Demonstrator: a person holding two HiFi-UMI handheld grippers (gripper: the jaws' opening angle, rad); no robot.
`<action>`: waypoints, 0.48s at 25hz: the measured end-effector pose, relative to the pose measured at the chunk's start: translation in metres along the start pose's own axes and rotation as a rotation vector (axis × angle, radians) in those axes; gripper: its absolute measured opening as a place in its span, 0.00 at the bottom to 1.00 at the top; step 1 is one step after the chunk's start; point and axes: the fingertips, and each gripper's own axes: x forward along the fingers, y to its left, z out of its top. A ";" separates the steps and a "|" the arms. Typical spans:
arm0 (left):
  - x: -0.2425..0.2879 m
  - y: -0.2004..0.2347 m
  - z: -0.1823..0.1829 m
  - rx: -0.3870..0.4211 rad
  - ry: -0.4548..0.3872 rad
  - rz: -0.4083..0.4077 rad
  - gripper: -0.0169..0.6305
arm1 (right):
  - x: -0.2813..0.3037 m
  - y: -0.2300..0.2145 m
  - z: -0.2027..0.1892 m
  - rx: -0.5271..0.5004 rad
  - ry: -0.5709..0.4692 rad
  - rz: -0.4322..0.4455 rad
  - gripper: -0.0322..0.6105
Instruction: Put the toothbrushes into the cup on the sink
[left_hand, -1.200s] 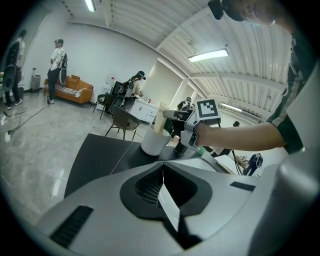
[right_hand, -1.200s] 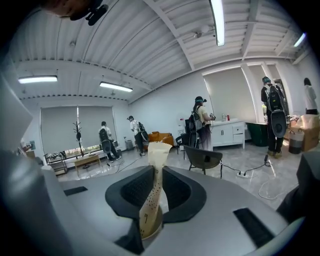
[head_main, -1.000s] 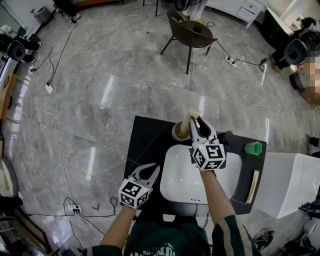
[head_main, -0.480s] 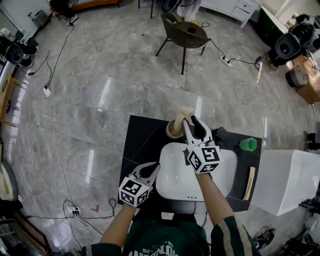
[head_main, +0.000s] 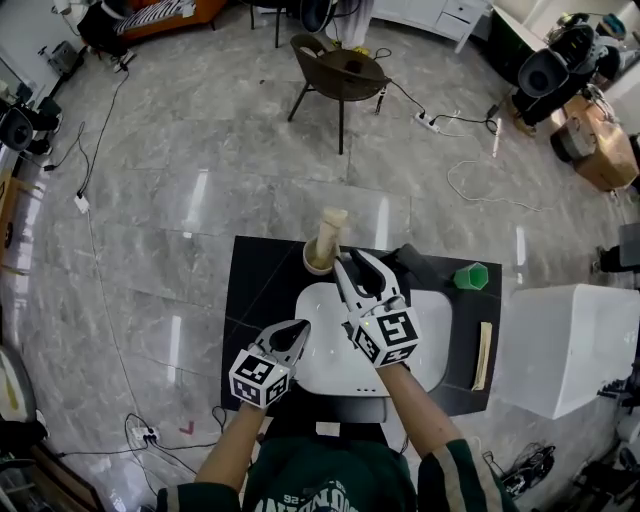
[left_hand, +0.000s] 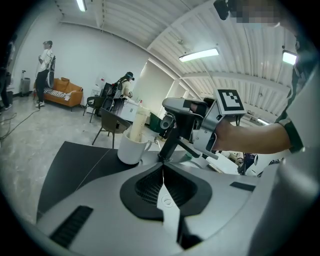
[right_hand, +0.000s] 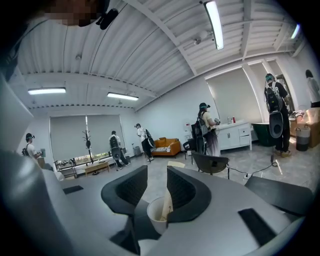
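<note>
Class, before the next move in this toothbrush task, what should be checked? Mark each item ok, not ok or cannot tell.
1. The cup stands upright by the sink: ok.
2. One toothbrush stands in the cup: ok.
3. The right gripper has let go: ok, jaws apart, pads pressing on nothing.
4. The left gripper is free: ok, jaws together, empty.
5. All toothbrushes in the cup: not ok; another toothbrush lies on the counter, right of the sink.
6. Room in the cup for it: cannot tell.
</note>
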 end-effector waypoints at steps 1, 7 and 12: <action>0.002 -0.006 0.001 0.002 -0.001 -0.003 0.04 | -0.006 0.002 0.003 -0.005 0.000 0.010 0.27; 0.017 -0.039 0.006 0.011 -0.001 -0.019 0.04 | -0.035 0.008 0.015 -0.030 -0.004 0.062 0.27; 0.033 -0.068 0.006 0.029 0.014 -0.049 0.04 | -0.067 0.000 0.022 -0.032 -0.012 0.080 0.27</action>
